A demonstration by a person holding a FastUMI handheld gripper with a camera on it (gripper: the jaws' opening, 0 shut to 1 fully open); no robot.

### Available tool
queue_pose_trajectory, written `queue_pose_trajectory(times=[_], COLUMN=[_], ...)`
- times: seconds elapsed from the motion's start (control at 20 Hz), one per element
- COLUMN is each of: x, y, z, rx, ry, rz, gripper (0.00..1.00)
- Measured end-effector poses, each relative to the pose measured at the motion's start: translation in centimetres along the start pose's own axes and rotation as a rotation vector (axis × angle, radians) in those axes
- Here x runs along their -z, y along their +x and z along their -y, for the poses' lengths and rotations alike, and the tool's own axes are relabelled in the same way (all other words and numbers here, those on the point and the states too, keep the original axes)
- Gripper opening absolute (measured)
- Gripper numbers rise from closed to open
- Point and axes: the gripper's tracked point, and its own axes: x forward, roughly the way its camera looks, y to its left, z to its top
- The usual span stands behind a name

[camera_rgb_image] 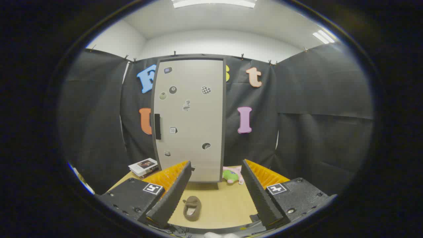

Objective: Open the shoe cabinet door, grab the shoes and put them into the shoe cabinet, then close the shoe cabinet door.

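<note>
One shoe (192,208) btwn apart fingers (172,195), prob. untouched

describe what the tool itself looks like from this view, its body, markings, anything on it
The tool has two long wedge-shaped fingers with ribbed, serrated inner faces and orange ridged panels behind them. Each sits on a black, grainy block with visible screws, and each block carries a small square black-and-white marker. The fingers stand apart, open, with nothing between them.
</note>
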Motion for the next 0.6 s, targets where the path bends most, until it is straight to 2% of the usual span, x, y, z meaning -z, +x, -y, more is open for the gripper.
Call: queue_pose_trajectory(times=[0.6], x=[1.2], y=[0.7], z=[0.5], rx=[0.016], ry=[0.003], rz=[-0.023], gripper=[0.99])
